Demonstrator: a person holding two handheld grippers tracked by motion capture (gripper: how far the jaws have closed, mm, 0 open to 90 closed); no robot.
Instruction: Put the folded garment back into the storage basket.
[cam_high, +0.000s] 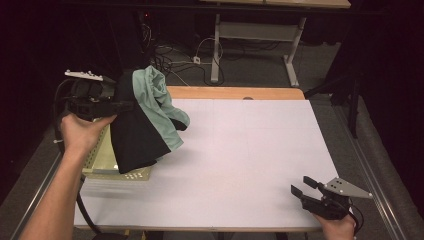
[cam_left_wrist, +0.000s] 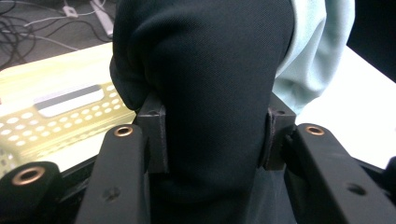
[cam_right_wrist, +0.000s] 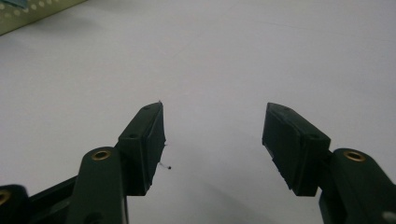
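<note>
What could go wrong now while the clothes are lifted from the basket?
The left hand-held gripper clamps only the black fabric garment; the pale green garment is merely draped on it and may slide off. The hanging cloth may also catch on the perforated yellow-green basket.

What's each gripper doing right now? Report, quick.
Left gripper: shut on the dark garment, lifted over the basket.
Right gripper: open, holding nothing.
</note>
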